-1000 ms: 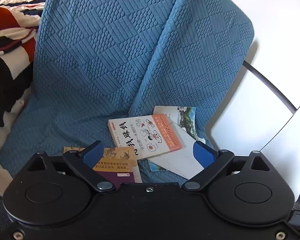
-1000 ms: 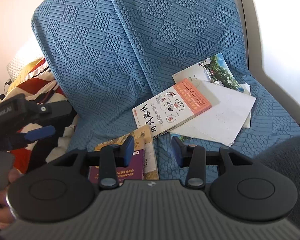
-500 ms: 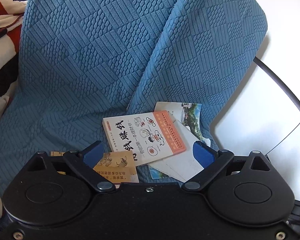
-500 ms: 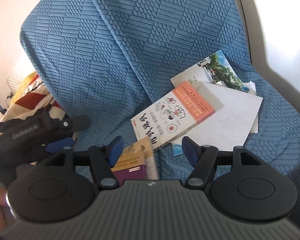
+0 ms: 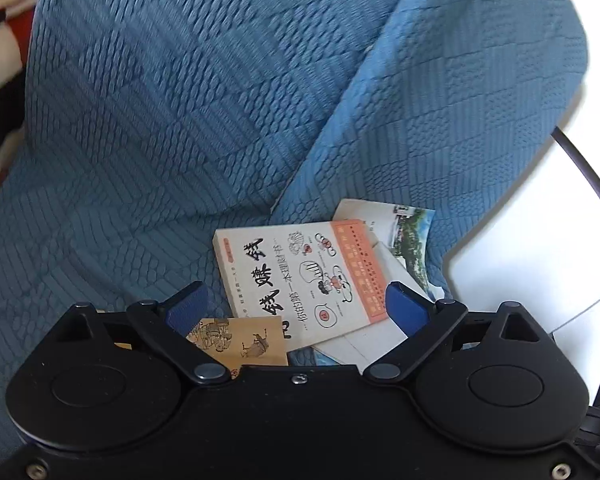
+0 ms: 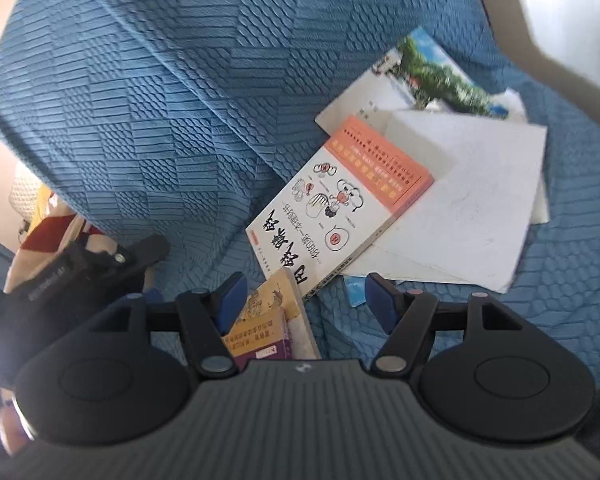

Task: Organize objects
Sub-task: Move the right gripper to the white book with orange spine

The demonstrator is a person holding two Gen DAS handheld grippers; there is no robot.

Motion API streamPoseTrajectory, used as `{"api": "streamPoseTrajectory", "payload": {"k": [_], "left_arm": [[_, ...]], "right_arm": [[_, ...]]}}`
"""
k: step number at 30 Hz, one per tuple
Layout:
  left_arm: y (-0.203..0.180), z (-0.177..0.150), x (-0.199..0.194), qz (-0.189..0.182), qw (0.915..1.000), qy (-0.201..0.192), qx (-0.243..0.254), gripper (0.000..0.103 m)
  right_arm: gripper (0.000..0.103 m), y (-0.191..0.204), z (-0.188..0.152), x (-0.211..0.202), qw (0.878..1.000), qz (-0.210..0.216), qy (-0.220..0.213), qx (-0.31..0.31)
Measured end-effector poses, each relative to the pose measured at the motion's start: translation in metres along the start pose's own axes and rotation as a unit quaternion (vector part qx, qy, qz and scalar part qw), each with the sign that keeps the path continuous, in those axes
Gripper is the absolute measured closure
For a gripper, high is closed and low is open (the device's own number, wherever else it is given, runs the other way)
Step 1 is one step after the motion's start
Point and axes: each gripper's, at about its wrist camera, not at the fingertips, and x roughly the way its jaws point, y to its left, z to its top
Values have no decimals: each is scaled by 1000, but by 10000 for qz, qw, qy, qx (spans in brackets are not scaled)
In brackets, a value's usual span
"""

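Bright daylight, motion blur, fisheye bending

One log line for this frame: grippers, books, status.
left gripper: open, empty | right gripper: just opened, empty | white book: on papers | tan book: untouched

Ahead of the fingers, the blue sofa cover (image 5: pixel 204 128) is thick quilted cloth, rough with raised ribs and scales. The white-and-orange book (image 6: pixel 340 200) beyond the pads has a smooth paper cover, faintly glossy. Under it lie matt white paper sheets (image 6: pixel 472 208). The gripper pads (image 5: pixel 404 312) look like matt blue rubbery plastic.
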Motion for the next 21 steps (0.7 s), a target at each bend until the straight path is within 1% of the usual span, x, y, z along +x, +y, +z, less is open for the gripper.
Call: {"api": "streamPoseTrajectory", "payload": {"k": [2,5,9,12,15,17,18,19,21], "left_arm": [[7,1,12,48,9999,125,-97,9],[15,1,26,145,9993,248,-238,9],[24,2,44,76,9985,408,-353,10],[28,4,58,30,9976,556,-418,11],[37,7,74,3,9953,726,-636,15],[44,9,85,50,9934,847,-774,16],[48,9,91,91,9925,908,-820,19],[52,9,95,135,9915,962,-869,22],[59,8,104,201,9894,1068,-964,24]], "right_arm": [[34,-4,5,12,9997,70,117,187],[35,-14,11,27,9981,22,184,587],[35,-24,16,42,9951,-19,305,940],[35,-32,14,56,9900,161,537,1297],[35,-36,14,72,9857,196,730,1507],[35,-37,15,83,9847,146,817,1535],[35,-37,15,89,9836,161,872,1568],[35,-38,15,94,9821,220,918,1628],[35,-39,15,104,9796,338,989,1714]]}}
